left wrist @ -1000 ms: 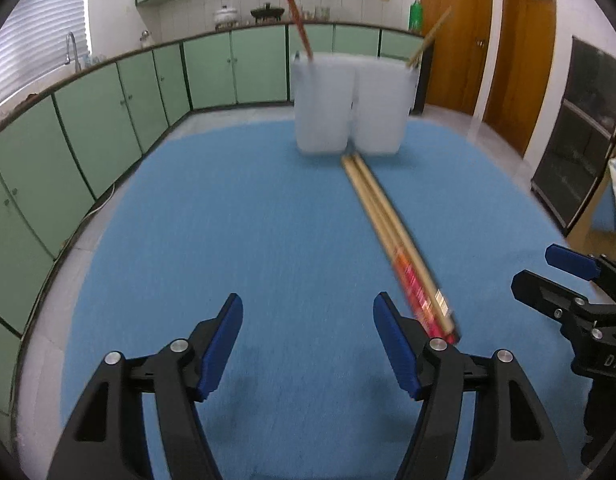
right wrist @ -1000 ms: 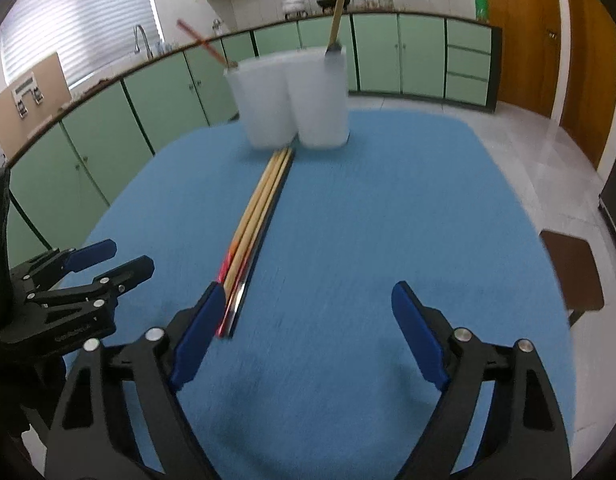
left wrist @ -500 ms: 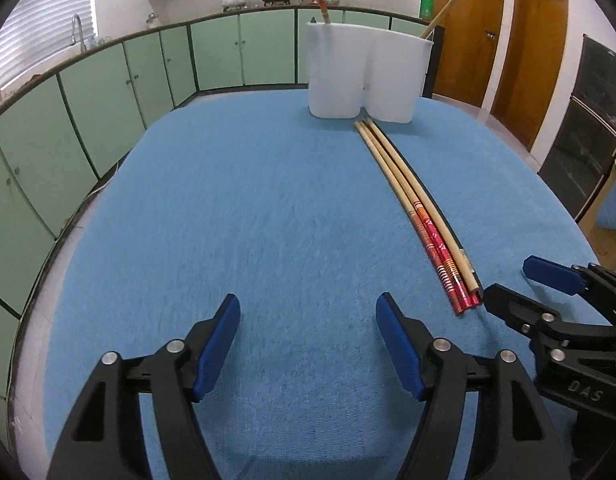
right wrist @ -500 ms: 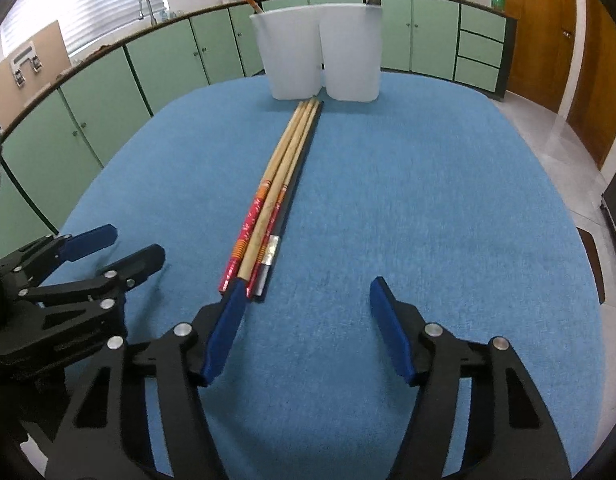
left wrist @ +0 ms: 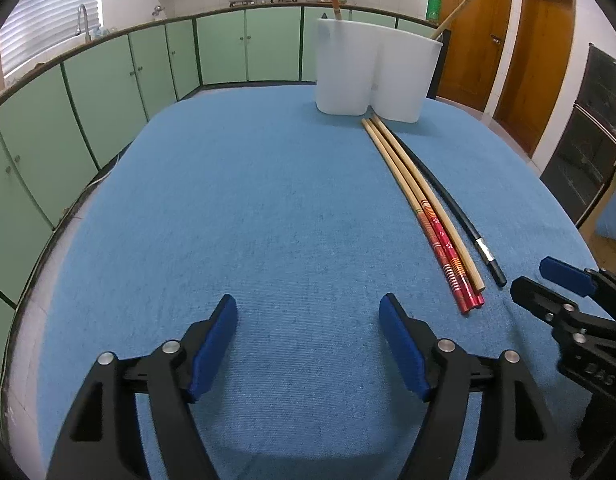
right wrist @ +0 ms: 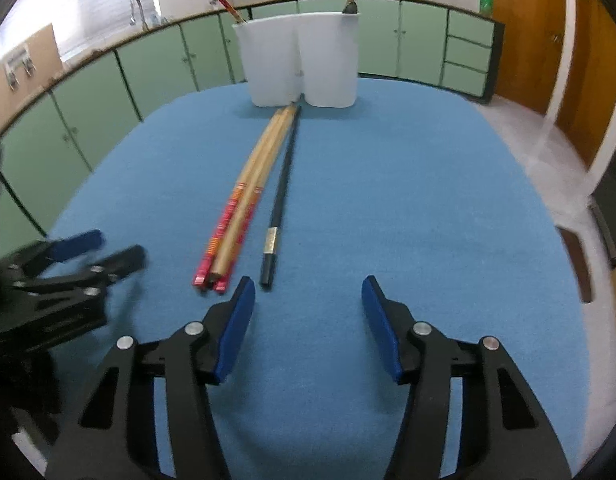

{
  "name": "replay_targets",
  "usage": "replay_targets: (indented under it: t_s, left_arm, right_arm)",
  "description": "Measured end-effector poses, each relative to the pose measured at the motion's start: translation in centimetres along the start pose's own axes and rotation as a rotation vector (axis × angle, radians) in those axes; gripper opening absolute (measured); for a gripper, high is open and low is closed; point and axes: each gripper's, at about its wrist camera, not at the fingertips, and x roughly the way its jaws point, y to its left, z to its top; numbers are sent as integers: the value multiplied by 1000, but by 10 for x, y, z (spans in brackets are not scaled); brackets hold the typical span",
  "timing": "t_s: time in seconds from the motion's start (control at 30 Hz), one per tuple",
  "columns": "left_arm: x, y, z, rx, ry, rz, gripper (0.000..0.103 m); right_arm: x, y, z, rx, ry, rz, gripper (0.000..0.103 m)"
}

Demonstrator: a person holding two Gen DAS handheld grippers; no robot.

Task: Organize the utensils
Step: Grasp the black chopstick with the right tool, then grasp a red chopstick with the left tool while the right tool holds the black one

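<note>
Blue-clothed table [left wrist: 247, 208]: two chopsticks in white twin-cup plastic holder [right wrist: 299, 60], four chopsticks [right wrist: 243, 204] left (left gripper [left wrist: 308, 312] widening, right gripper [right wrist: 305, 292] narrowing, both empty).

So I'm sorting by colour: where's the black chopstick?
In both views the black chopstick lies on the blue cloth, right of the wooden and red chopsticks.

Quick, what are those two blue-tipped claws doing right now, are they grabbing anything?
Left gripper: open, holding nothing, jaws have just been opening.
Right gripper: open, holding nothing, jaws have just been closing.
</note>
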Motion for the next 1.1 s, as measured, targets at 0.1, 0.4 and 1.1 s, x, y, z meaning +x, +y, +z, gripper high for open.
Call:
replay_targets:
  t_s: [0.1,0.4,1.1]
  left_arm:
    - [0,0,0,0,0,0,73]
    - [-1,-3,-1,13,3,7,74]
    - [3,-55,-1,87,21,-80,75]
  right_arm:
    - [4,4,-2,-8,6,27,41]
    - [15,14,3,-14,28,40,10]
    - [-2,-29,-11,58,12,-13,6]
